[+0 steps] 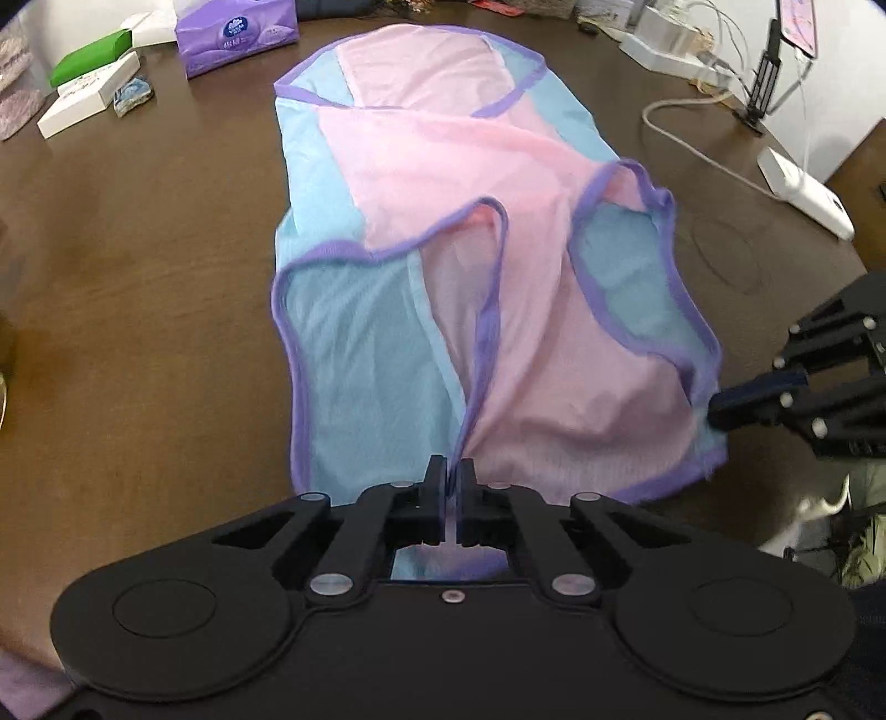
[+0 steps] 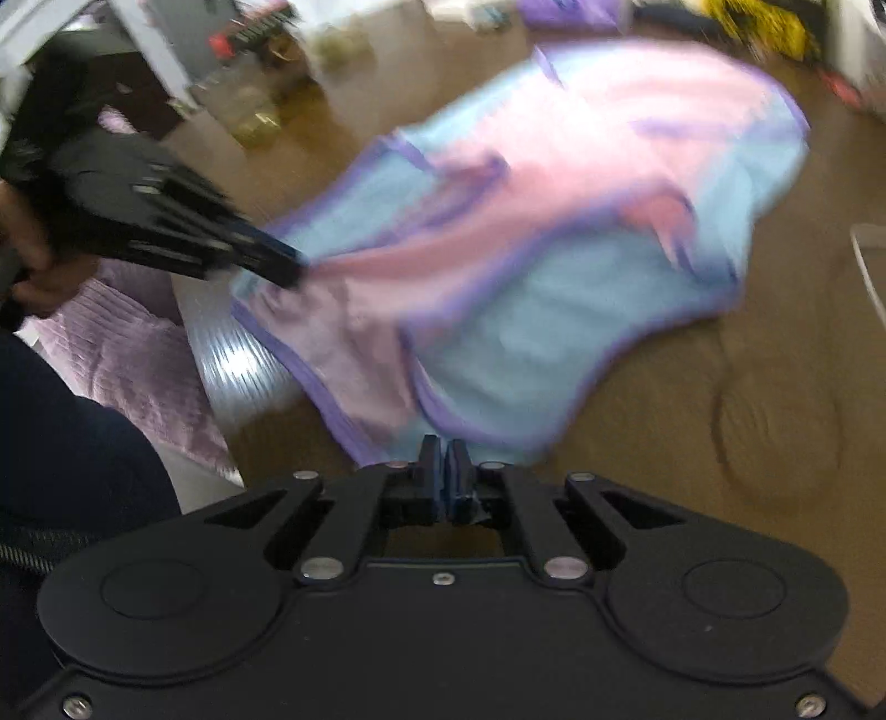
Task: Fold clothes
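Observation:
A pink and light-blue garment with purple trim lies lengthwise on the brown table. Its near end is lifted off the table. My left gripper is shut on the garment's near edge, with cloth pinched between its fingers. My right gripper shows at the right of the left wrist view, shut on the garment's near right corner. The right wrist view is blurred; there the garment hangs from my right gripper, and my left gripper grips its other corner at the left.
A purple tissue pack, a green box and white boxes stand at the far left. White power strips and cables lie at the far right. A lilac cloth lies beside the table's near edge.

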### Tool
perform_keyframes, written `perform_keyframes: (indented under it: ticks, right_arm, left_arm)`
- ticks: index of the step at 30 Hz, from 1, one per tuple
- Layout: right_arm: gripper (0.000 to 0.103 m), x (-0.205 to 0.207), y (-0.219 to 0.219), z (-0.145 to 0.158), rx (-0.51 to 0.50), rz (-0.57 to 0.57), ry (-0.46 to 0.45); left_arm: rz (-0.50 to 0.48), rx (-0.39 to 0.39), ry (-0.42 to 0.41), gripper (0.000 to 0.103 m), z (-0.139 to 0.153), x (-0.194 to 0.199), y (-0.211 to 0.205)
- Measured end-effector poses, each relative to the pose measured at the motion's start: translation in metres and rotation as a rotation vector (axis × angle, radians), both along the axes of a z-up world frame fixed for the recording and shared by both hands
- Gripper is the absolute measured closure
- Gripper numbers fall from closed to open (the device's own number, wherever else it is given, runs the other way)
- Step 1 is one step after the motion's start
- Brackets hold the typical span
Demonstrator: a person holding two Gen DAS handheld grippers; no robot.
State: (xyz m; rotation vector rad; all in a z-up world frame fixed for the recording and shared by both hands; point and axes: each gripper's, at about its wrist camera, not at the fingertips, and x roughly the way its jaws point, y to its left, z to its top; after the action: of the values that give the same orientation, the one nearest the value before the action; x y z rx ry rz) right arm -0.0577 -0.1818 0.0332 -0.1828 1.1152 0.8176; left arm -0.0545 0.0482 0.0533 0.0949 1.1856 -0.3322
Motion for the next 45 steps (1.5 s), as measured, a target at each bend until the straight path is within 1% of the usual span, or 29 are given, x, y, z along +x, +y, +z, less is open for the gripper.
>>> perform_keyframes:
  ticks: [1,2,3,4,5,7,10,11,12,14,17,18,19,20,21,23,24,25,27,28,31,33,36,39,40,42,43,44,45]
  right_arm:
    - [0.074,0.0,-0.001,0.004,-0.013,-0.008,-0.005]
    - [0.067,-0.001,0.0,0.009,-0.018,-0.008,-0.033]
    - [0.065,0.0,0.001,0.016,-0.006,-0.008,-0.074]
    - [0.064,0.002,0.002,0.021,0.014,-0.007,-0.102]
    - [0.064,0.004,0.004,0.025,0.035,-0.005,-0.119]
    - [0.064,0.016,0.018,0.028,0.088,0.021,-0.107]
    - [0.065,0.029,0.04,0.014,0.093,0.062,-0.057]
    - [0.075,0.031,0.045,0.009,0.08,0.067,-0.05]
    - [0.096,0.031,0.049,0.006,0.062,0.081,-0.057]
    - [0.097,0.027,0.053,0.005,0.051,0.119,-0.055]
    - [0.097,0.018,0.053,0.006,0.068,0.216,0.071]
    - [0.095,0.016,0.053,0.005,0.053,0.232,0.108]
    - [0.094,0.017,0.051,0.006,0.037,0.217,0.119]
    - [0.085,0.02,0.049,0.009,0.033,0.186,0.107]
    - [0.074,0.023,0.046,0.012,0.032,0.157,0.088]
    - [0.067,0.032,0.037,0.022,0.041,0.103,0.033]
    - [0.066,0.038,0.032,0.026,0.05,0.066,0.005]
    - [0.066,0.044,0.026,0.029,0.059,0.028,-0.024]
    - [0.066,0.058,0.016,0.035,0.063,-0.056,-0.076]
    - [0.066,0.07,0.011,0.034,0.046,-0.11,-0.093]
    - [0.066,0.093,0.008,0.029,-0.003,-0.173,-0.124]
    - [0.066,0.1,0.008,0.03,-0.011,-0.174,-0.138]
    - [0.066,0.106,0.005,0.027,-0.016,-0.164,-0.146]
    - [0.066,0.112,0.013,0.019,-0.05,-0.147,-0.14]
    - [0.066,0.112,0.018,0.016,-0.066,-0.131,-0.128]
    - [0.066,0.111,0.024,0.016,-0.086,-0.092,-0.136]
    - [0.065,0.112,0.028,0.018,-0.088,-0.076,-0.151]
    - [0.063,0.112,0.032,0.02,-0.086,-0.061,-0.165]
    - [0.058,0.114,0.036,0.023,-0.082,-0.048,-0.185]
  left_arm:
    - [-0.003,0.003,-0.005,0.097,0.003,-0.003,0.0]
    - [0.003,-0.017,-0.013,0.09,0.007,-0.002,0.0]
    - [0.016,-0.062,-0.024,0.081,0.013,0.003,0.002]
    - [0.028,-0.091,-0.033,0.054,0.017,0.007,0.003]
    - [0.039,-0.105,-0.051,0.037,0.018,0.014,0.002]
    - [0.023,-0.117,-0.095,0.037,0.016,0.032,-0.008]
    - [-0.003,-0.121,-0.091,0.037,0.002,0.058,-0.025]
    - [0.003,-0.11,-0.082,0.037,-0.004,0.068,-0.031]
    - [0.014,-0.094,-0.077,0.037,-0.01,0.075,-0.035]
    - [0.036,-0.088,-0.079,0.039,-0.014,0.083,-0.038]
    - [0.06,-0.142,-0.061,0.04,-0.017,0.089,-0.034]
    - [0.059,-0.166,-0.043,0.04,-0.019,0.09,-0.032]
    - [0.056,-0.176,-0.033,0.04,-0.02,0.091,-0.031]
    - [0.056,-0.181,-0.032,0.041,-0.021,0.091,-0.03]
    - [0.057,-0.186,-0.034,0.041,-0.022,0.091,-0.029]
    - [0.061,-0.203,-0.033,0.041,-0.023,0.094,-0.029]
    - [0.072,-0.214,-0.029,0.045,-0.023,0.097,-0.03]
    - [0.082,-0.221,-0.028,0.053,-0.022,0.098,-0.03]
    - [0.093,-0.229,-0.028,0.089,-0.022,0.105,-0.033]
    - [0.092,-0.24,-0.013,0.099,-0.023,0.107,-0.033]
    - [0.116,-0.259,0.007,0.102,-0.018,0.1,-0.024]
    - [0.118,-0.25,0.008,0.102,-0.014,0.087,-0.014]
    - [0.122,-0.202,0.027,0.102,-0.016,0.066,-0.003]
    - [0.132,-0.218,0.041,0.1,-0.015,0.066,-0.004]
    - [0.13,-0.215,0.047,0.099,-0.013,0.069,-0.005]
    - [0.123,-0.197,0.077,0.075,-0.009,0.076,-0.009]
    - [0.108,-0.181,0.09,0.041,-0.006,0.077,-0.01]
    - [0.083,-0.159,0.101,0.028,-0.002,0.077,-0.011]
    - [0.061,-0.141,0.098,0.028,0.002,0.076,-0.012]
